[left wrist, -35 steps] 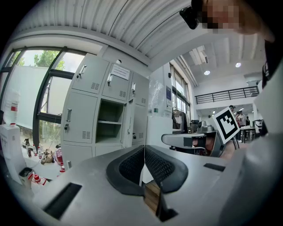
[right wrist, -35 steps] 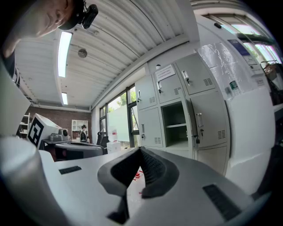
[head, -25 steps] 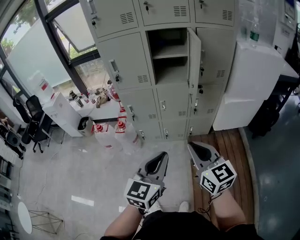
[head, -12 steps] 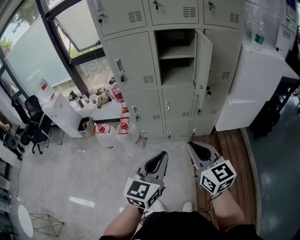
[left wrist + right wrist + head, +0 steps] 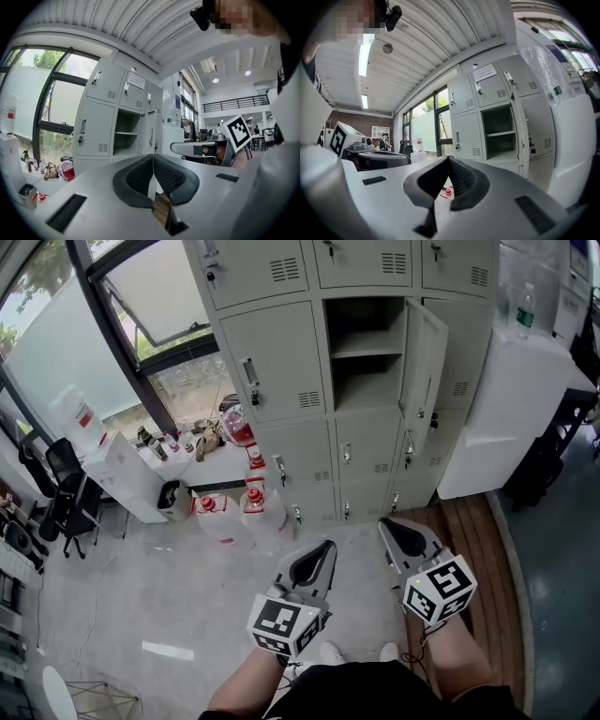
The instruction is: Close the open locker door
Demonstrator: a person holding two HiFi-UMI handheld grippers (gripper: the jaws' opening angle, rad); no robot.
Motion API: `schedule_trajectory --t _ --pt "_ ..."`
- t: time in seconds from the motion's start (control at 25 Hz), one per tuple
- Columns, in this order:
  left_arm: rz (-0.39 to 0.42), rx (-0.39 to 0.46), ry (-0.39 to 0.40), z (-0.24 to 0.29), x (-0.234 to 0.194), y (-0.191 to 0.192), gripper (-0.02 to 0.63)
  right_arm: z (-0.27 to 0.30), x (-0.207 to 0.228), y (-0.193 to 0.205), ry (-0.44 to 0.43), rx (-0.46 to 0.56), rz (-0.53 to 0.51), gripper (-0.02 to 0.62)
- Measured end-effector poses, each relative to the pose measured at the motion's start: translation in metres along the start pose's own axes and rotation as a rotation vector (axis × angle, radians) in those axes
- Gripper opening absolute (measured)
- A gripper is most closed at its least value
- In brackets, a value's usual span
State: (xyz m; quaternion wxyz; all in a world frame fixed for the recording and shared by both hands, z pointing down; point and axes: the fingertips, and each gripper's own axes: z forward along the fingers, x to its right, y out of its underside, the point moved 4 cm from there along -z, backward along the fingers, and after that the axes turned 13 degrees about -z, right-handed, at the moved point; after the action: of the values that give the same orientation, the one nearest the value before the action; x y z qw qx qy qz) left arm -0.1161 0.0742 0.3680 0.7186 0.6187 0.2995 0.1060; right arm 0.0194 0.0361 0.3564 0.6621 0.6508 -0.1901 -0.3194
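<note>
A bank of grey lockers (image 5: 281,362) stands ahead. One compartment (image 5: 364,352) is open, empty, with a shelf inside; its door (image 5: 424,367) swings out to the right. The same open compartment (image 5: 124,132) shows in the left gripper view and again as the open compartment (image 5: 500,132) with its door (image 5: 518,136) edge-on in the right gripper view. My left gripper (image 5: 328,548) and right gripper (image 5: 386,525) hang low, well short of the lockers, both shut with nothing between the jaws. The left gripper (image 5: 153,157) and right gripper (image 5: 449,159) point toward the lockers.
Water jugs (image 5: 251,507) with red caps and small clutter sit on the floor left of the lockers, by a white box (image 5: 127,474). A white cabinet (image 5: 502,399) stands right of the lockers. Office chairs (image 5: 56,488) are at far left, and a wooden platform (image 5: 459,521) lies below the lockers.
The lockers have shifted right and slightly down in the head view and look a little nearer. Both grippers hold the same pose, still shut.
</note>
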Motion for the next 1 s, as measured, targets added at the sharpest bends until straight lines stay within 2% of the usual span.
schedule_trajectory --t 0.48,1.0 --pt "0.009 0.014 0.052 -0.015 -0.041 -0.012 0.017 0.035 -0.025 -0.007 0.047 -0.006 -0.005 0.053" --pt "0.011 0.024 0.045 0.007 -0.059 -0.014 0.017 0.061 -0.003 -0.006 0.037 -0.013 -0.013 0.053"
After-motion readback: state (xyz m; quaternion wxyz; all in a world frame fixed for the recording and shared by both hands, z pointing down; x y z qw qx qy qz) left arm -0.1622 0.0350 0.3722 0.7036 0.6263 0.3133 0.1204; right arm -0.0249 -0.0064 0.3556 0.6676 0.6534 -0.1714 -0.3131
